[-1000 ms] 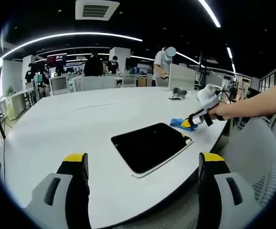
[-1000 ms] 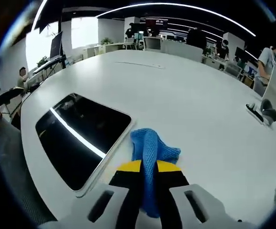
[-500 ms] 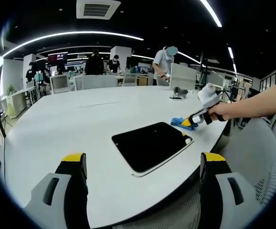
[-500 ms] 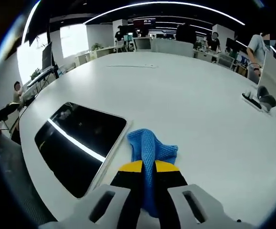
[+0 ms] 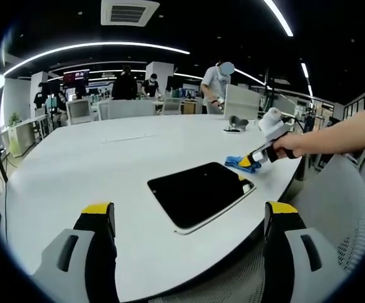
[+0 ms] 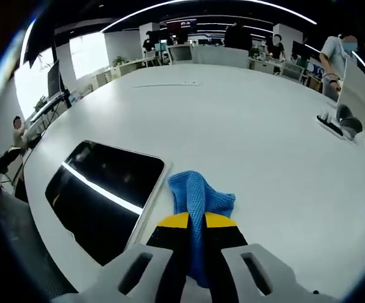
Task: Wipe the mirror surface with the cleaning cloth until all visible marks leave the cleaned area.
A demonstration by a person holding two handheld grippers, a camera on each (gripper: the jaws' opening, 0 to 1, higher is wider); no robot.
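Note:
A dark rectangular mirror (image 5: 198, 192) (image 6: 97, 192) with a pale rim lies flat on the white table (image 5: 94, 164) near its front edge. The blue cleaning cloth (image 6: 198, 199) (image 5: 234, 161) rests on the table just beyond the mirror's corner. My right gripper (image 6: 194, 219) (image 5: 248, 163) is shut on the cloth, its yellow-tipped jaws clamped over the cloth's near fold. My left gripper (image 5: 188, 213) stands open in front of the table edge, short of the mirror, with nothing between its jaws.
A mesh office chair (image 5: 343, 208) stands right of the table's front edge. A small dark stand (image 5: 234, 123) (image 6: 340, 123) sits far across the table. Several people and desks fill the background. A person's forearm (image 5: 346, 136) holds the right gripper.
The right gripper with the cloth has lifted and tilted slightly, so the table sits a bit lower in its view. The left gripper and the mirror have stayed put.

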